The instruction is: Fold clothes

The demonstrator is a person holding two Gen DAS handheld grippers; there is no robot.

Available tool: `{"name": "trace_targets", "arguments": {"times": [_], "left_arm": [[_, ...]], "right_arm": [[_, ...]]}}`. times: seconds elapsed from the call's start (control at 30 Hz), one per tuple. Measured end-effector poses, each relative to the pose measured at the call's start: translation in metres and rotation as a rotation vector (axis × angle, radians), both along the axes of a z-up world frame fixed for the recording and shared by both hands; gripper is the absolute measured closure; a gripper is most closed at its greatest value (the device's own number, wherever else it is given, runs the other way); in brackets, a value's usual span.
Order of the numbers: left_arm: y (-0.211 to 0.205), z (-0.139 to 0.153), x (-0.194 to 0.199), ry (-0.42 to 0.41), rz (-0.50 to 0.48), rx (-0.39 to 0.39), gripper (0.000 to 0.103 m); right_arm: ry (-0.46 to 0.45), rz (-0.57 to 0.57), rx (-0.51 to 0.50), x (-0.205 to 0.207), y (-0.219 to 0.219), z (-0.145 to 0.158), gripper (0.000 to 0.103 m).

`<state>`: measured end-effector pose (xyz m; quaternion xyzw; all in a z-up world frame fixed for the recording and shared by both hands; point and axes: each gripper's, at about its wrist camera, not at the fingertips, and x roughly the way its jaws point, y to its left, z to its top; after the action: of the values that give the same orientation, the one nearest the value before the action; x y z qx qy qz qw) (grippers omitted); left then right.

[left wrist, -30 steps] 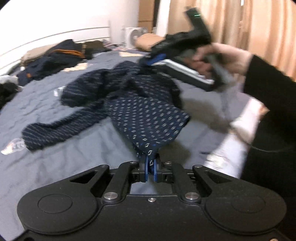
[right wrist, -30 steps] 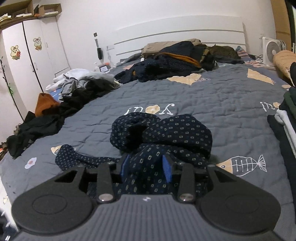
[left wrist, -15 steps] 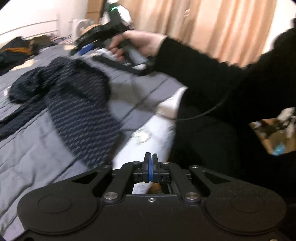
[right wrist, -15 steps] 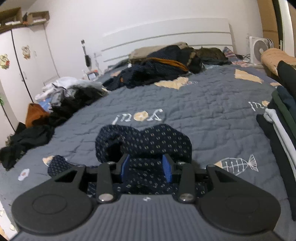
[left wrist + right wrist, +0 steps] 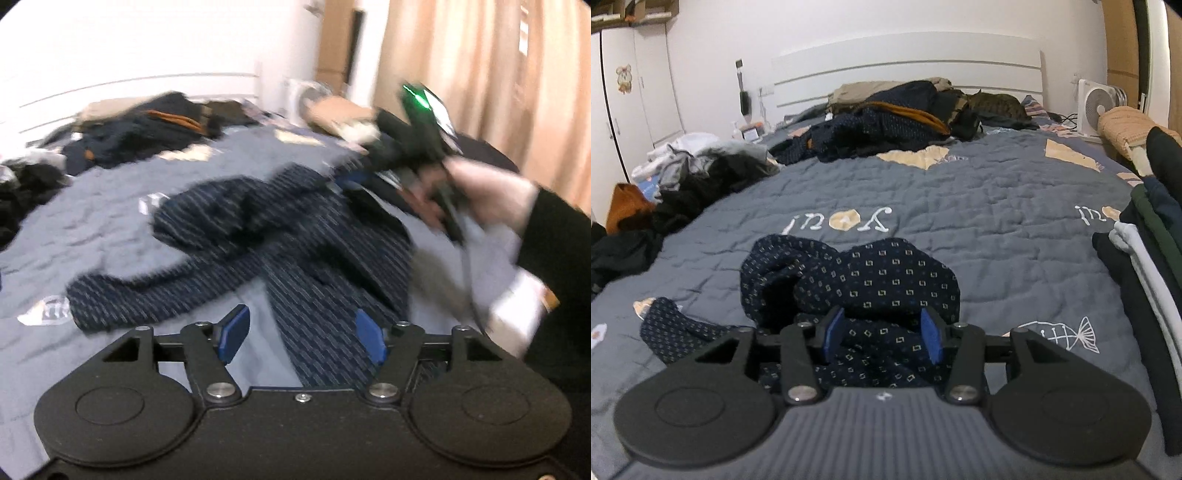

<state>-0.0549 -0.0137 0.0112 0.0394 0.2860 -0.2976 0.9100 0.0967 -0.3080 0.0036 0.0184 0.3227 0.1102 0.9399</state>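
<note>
A dark navy patterned garment [image 5: 295, 229] lies crumpled on the grey quilt [image 5: 92, 236]. My left gripper [image 5: 302, 336] is open just above the garment's near end, and cloth runs between its blue pads [image 5: 232, 332]. In the left wrist view a hand [image 5: 491, 199] holds my right gripper [image 5: 354, 184] at the garment's far right edge, blurred by motion. In the right wrist view the right gripper [image 5: 882, 338] is open, with folds of the garment [image 5: 879, 273] lying between its fingers. One sleeve [image 5: 668, 328] trails off to the left.
A pile of dark clothes [image 5: 894, 118] sits by the white headboard [image 5: 908, 74]. Another heap [image 5: 701, 173] lies along the bed's left side. A stack of folded clothes [image 5: 1145, 258] stands at the right edge. A fan [image 5: 1097, 107] and a roll pillow [image 5: 1126, 129] are at the back right.
My left gripper held the garment a second ago, then swung right while shut on nothing. Now it is open and back over the garment. The right gripper stayed open.
</note>
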Motion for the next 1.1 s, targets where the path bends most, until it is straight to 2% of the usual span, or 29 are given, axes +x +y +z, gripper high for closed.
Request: {"name": "trace_targets", "arguments": {"times": [0.27, 0.4, 0.6, 0.63, 0.73, 0.9, 0.97, 1.0, 1.03, 1.1], "left_arm": [[-0.002, 0.014, 0.072, -0.05, 0.104, -0.081, 0.017], [0.005, 0.012, 0.091, -0.038, 0.162, -0.113, 0.015], [0.016, 0.001, 0.11, 0.006, 0.219, -0.138, 0.014], [0.016, -0.001, 0.113, 0.013, 0.226, -0.141, 0.014], [0.017, -0.003, 0.12, 0.03, 0.241, -0.153, 0.014], [0.018, -0.006, 0.126, 0.04, 0.255, -0.164, 0.014], [0.02, -0.007, 0.128, 0.047, 0.263, -0.168, 0.014], [0.022, -0.008, 0.129, 0.05, 0.27, -0.167, 0.014], [0.023, -0.009, 0.13, 0.054, 0.277, -0.167, 0.014], [0.026, -0.01, 0.132, 0.061, 0.29, -0.167, 0.014]], "right_arm": [[0.008, 0.019, -0.04, 0.017, 0.01, -0.005, 0.057], [0.006, 0.014, -0.05, 0.025, 0.012, -0.007, 0.054], [0.004, 0.058, -0.022, 0.03, 0.02, -0.009, 0.037], [0.001, 0.081, -0.031, 0.029, 0.024, -0.009, 0.031], [0.006, 0.102, -0.099, 0.031, 0.036, -0.015, 0.026], [0.045, 0.101, -0.223, 0.04, 0.049, -0.031, 0.023], [0.036, 0.089, -0.226, 0.04, 0.05, -0.036, 0.023], [0.033, 0.08, -0.208, 0.04, 0.049, -0.037, 0.03], [0.035, 0.066, -0.174, 0.04, 0.046, -0.037, 0.045], [0.055, 0.048, -0.113, 0.042, 0.042, -0.034, 0.066]]}}
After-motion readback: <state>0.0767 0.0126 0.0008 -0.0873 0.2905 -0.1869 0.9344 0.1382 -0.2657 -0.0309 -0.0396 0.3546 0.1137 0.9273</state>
